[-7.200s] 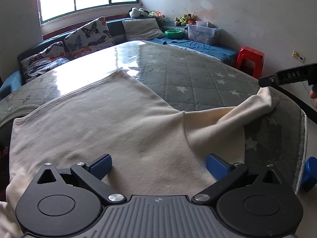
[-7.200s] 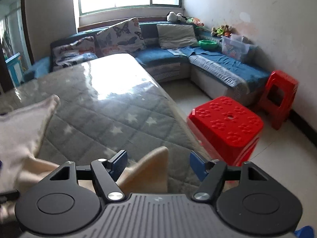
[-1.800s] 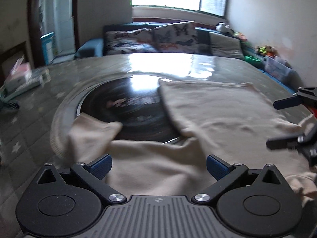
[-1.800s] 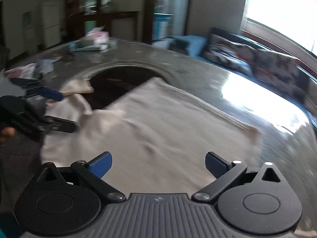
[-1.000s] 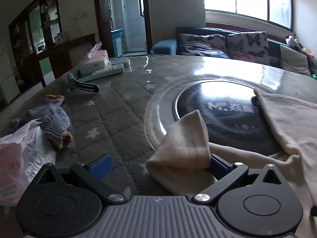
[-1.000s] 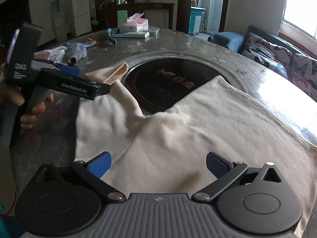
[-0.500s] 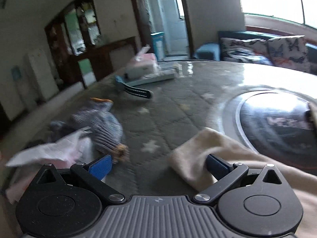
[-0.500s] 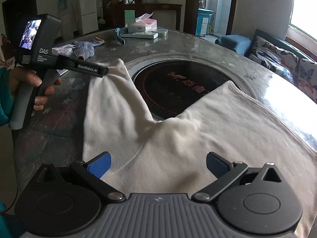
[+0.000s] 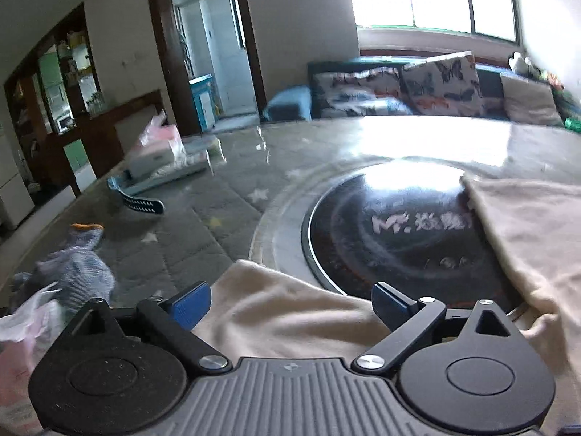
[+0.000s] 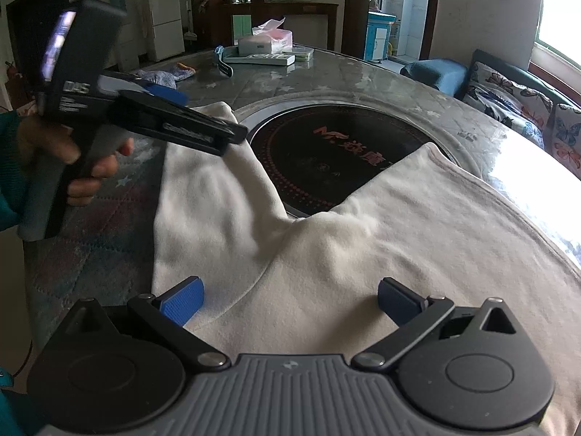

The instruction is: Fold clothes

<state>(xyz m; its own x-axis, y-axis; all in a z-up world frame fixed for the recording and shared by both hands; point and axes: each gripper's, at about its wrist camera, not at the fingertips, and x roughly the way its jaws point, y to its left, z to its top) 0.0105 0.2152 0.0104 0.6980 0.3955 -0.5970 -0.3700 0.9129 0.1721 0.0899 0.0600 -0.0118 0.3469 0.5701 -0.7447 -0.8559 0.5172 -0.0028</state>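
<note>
Cream garment (image 10: pixel 363 254) spread flat on the round desk (image 10: pixel 363 80), its body covering the near right part of the dark glass centre disc (image 10: pixel 326 152). One sleeve (image 10: pixel 218 181) runs along the left rim of the disc, its cuff end lying just beside that rim. Left tool (image 9: pixel 290 299), gripped by the person's left hand (image 10: pixel 72 160), hovers over the sleeve end; its jaws stand wide and are closing, with the sleeve cloth between the blue pads (image 9: pixel 190 303) but not pinched. Right tool (image 10: pixel 290 301) sits over the garment's body on the near side of the disc, jaws wide, gripping nothing. Beyond the disc, at the far edge of the desk: a tissue box (image 10: pixel 265 41), a blue strap (image 10: pixel 223 63) and a knitted glove (image 9: pixel 72 276).
</note>
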